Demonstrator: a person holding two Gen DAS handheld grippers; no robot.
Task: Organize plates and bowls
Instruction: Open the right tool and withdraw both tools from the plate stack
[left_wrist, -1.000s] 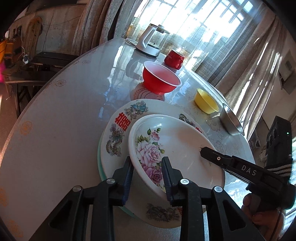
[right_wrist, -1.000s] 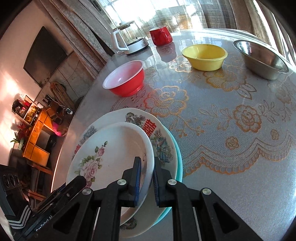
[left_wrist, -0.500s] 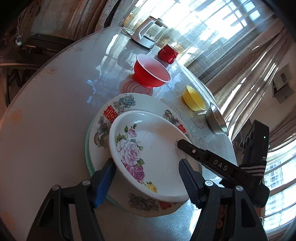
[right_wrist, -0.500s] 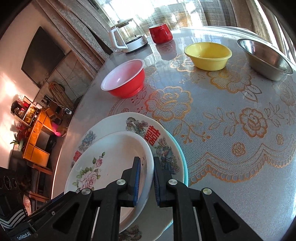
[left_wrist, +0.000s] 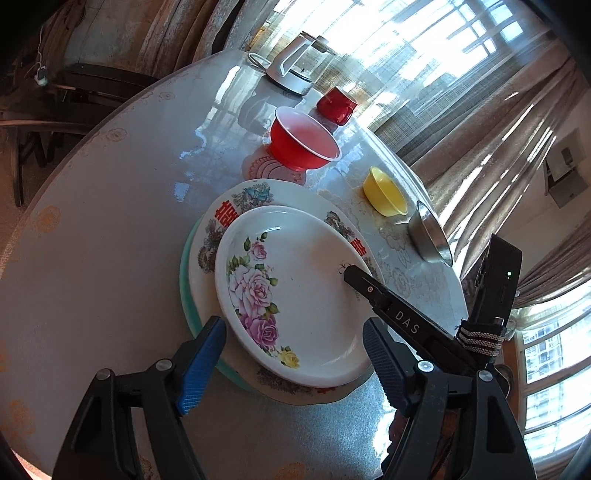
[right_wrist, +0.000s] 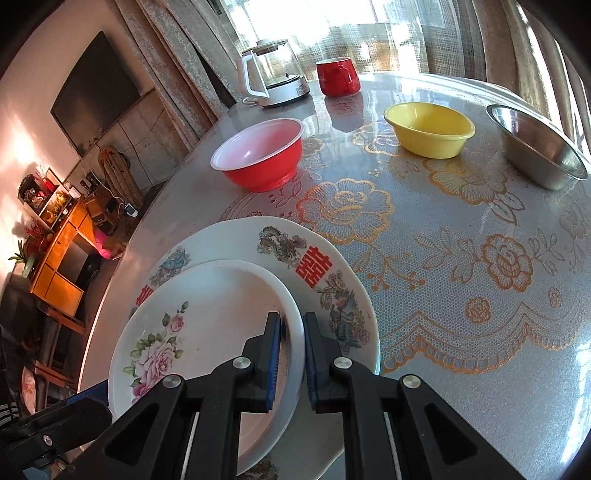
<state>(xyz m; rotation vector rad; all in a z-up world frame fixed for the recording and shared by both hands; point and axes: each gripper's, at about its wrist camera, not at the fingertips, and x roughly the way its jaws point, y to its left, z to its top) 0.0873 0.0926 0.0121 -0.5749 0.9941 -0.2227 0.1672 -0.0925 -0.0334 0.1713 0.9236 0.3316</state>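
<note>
A white plate with pink roses (left_wrist: 303, 288) lies on a larger plate with red characters (left_wrist: 236, 206), which sits on a teal plate (left_wrist: 186, 280). My left gripper (left_wrist: 290, 343) is at the rose plate's near rim. Its jaws are opening and stand wide on either side of the rim, with neither pad touching it. My right gripper (right_wrist: 293, 332) is shut on the opposite rim of the rose plate (right_wrist: 207, 325). One of its fingers (left_wrist: 373, 295) lies across the plate. A red bowl (left_wrist: 301, 142), a yellow bowl (left_wrist: 384, 195) and a steel bowl (left_wrist: 430, 236) stand beyond the stack.
A white kettle (left_wrist: 295, 70) and a red mug (left_wrist: 336, 105) stand at the far side of the round table (left_wrist: 110, 240). The steel bowl (right_wrist: 535, 144) is close to the table's edge. Curtains and a window lie behind, with a chair to the left.
My left gripper has let go of the rose plate's rim and spread wide. The plate has settled flatter onto the stack. The right gripper stays shut on its rim.
</note>
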